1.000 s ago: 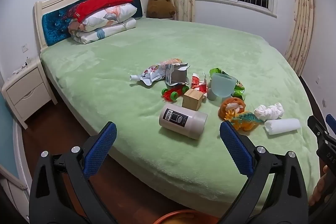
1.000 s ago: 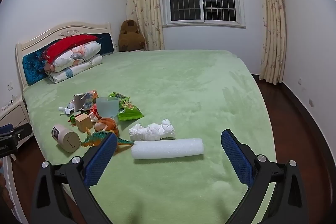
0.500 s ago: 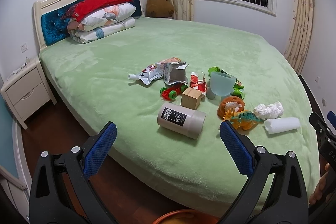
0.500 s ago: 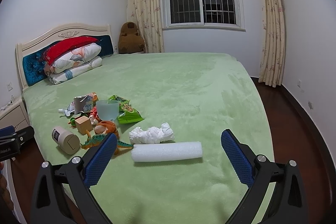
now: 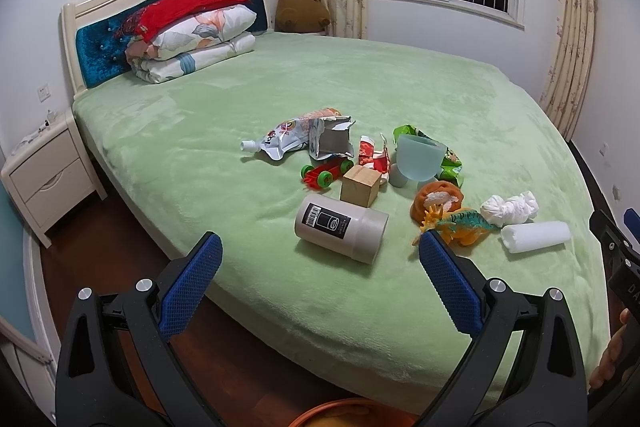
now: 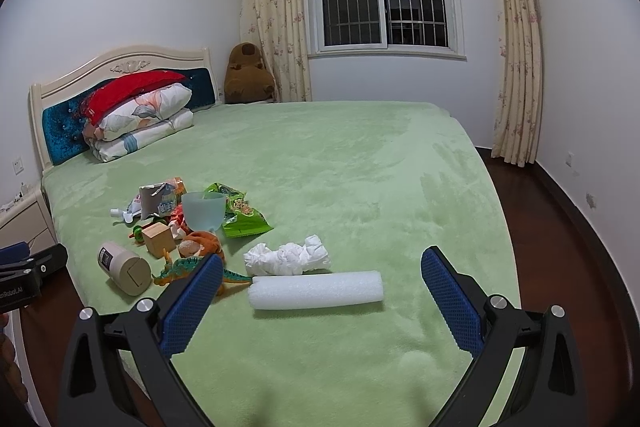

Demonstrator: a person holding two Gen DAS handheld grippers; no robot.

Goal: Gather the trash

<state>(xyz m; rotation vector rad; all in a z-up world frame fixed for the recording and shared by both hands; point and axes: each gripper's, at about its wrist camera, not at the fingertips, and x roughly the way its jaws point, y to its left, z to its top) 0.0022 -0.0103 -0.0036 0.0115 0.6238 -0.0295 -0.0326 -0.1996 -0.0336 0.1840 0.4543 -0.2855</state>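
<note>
Left gripper (image 5: 320, 251): jaws spread wide, empty, held off bed's near edge, over floor. Right gripper (image 6: 320, 267): jaws spread wide, empty, above bed's (image 6: 360, 155) near edge, white foam roll (image 6: 316, 289) just ahead between fingers' line. Crumpled white tissue (image 6: 287, 259) touching roll's far side. Toward bed's left edge: beige canister (image 5: 341, 229) on its side, wooden block (image 5: 360, 185), toy dinosaur (image 5: 460, 225), translucent cup (image 5: 418, 159), green snack wrapper (image 6: 240, 213), spouted pouch (image 5: 288, 139), torn carton (image 5: 332, 141). Pillows (image 6: 140, 119) at headboard.
</note>
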